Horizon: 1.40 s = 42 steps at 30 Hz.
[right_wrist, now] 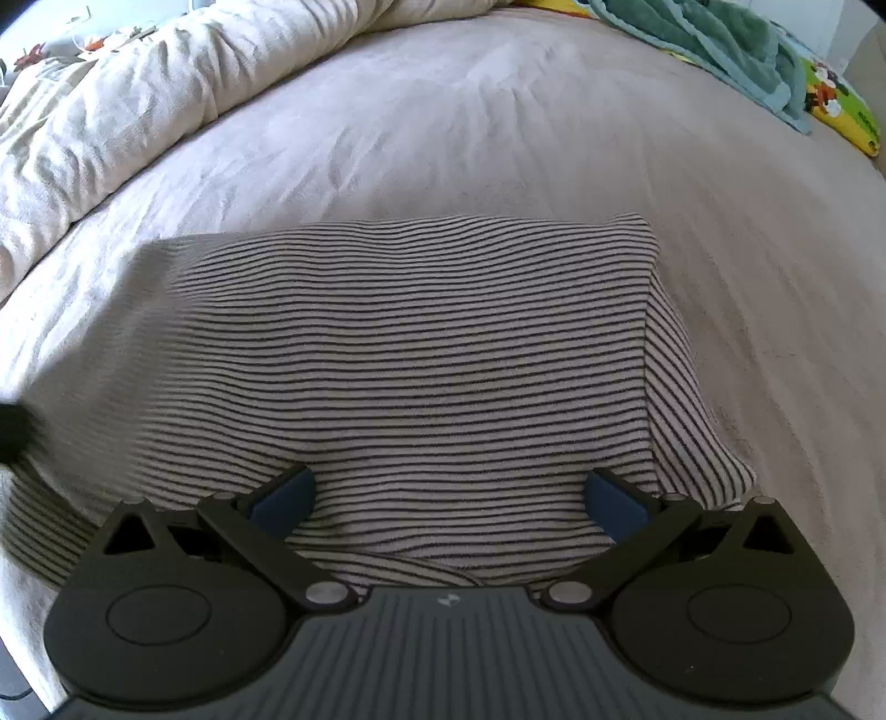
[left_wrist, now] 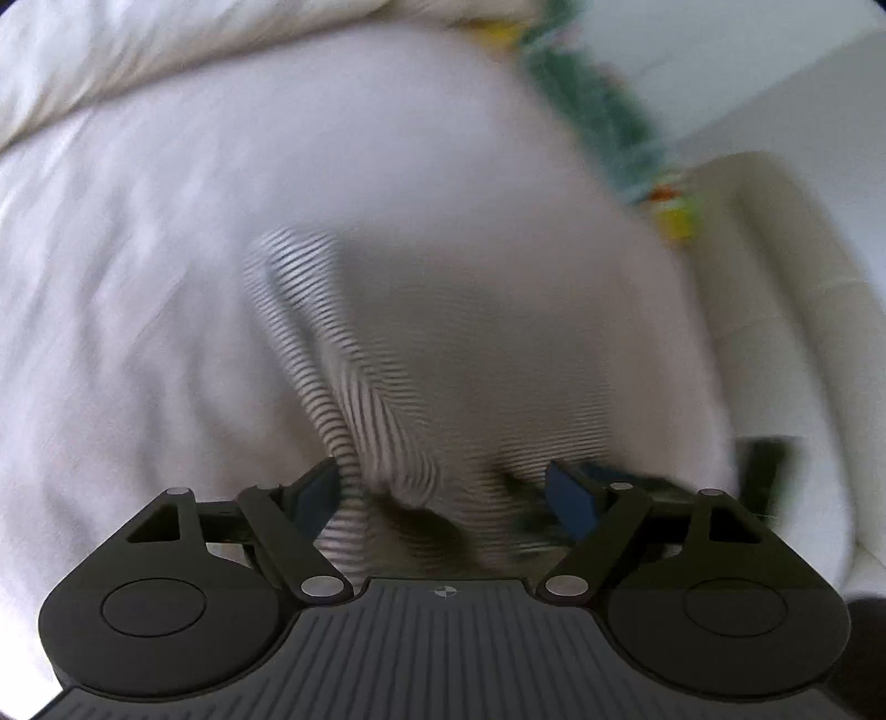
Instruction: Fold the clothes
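Note:
A black-and-white striped garment (right_wrist: 421,354) lies folded into a rough rectangle on the pale bed sheet (right_wrist: 498,122). My right gripper (right_wrist: 451,498) is open, just above the garment's near edge, holding nothing. In the blurred left wrist view the same striped garment (left_wrist: 421,343) lies in front of my left gripper (left_wrist: 443,493), whose jaws stand wide apart over a bunched fold of the cloth. Something dark at the left edge of the right wrist view (right_wrist: 14,429) sits by the garment's left side.
A crumpled cream duvet (right_wrist: 111,111) lies along the far left of the bed. A teal towel (right_wrist: 720,50) and a yellow printed item (right_wrist: 841,105) lie at the far right. A cream padded surface (left_wrist: 786,288) sits beyond the bed's right edge.

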{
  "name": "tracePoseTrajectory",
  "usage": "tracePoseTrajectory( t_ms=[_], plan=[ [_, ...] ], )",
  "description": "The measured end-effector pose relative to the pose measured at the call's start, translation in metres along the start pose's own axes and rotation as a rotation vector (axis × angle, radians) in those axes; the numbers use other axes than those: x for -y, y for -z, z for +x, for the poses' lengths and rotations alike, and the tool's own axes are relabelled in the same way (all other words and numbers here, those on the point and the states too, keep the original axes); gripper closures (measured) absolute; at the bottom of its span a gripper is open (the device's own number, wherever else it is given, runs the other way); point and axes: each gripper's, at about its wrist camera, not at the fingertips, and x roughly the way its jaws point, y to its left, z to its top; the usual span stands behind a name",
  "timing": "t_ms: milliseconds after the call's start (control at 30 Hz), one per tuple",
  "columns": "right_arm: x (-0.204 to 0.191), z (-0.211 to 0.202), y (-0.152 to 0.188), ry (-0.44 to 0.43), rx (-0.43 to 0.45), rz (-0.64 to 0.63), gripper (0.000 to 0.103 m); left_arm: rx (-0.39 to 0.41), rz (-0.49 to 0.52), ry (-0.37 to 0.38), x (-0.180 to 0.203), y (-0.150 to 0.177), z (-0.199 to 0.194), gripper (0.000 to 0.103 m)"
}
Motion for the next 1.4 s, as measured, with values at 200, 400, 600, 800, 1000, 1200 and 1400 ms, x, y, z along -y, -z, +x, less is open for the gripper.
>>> tracePoseTrajectory(
  t_ms=[200, 400, 600, 800, 1000, 1200, 1400],
  plan=[
    [-0.002, 0.0, 0.004, -0.008, 0.018, -0.005, 0.0, 0.032, -0.001, -0.032, -0.004, -0.004, -0.006, 0.009],
    [-0.002, -0.005, 0.009, -0.017, 0.035, -0.003, 0.0, -0.038, -0.147, -0.222, -0.037, -0.011, 0.02, 0.009],
    [0.017, -0.032, 0.003, -0.111, 0.03, 0.064, 0.0, -0.067, -0.041, -0.294, -0.03, -0.005, 0.041, 0.009],
    [0.047, -0.026, 0.007, 0.012, 0.101, 0.145, 0.0, -0.083, -0.036, -0.305, -0.024, -0.011, 0.048, 0.008],
    [0.062, -0.007, 0.007, -0.035, 0.003, 0.236, 0.0, -0.049, -0.124, -0.244, -0.03, -0.014, 0.044, 0.008],
    [0.003, -0.053, 0.021, 0.084, 0.18, -0.064, 0.0, -0.034, -0.105, -0.233, -0.019, -0.018, 0.061, 0.021],
    [-0.077, -0.065, 0.04, -0.141, 0.206, -0.353, 0.0, -0.097, -0.116, -0.13, -0.006, -0.032, 0.072, 0.029]
  ],
)
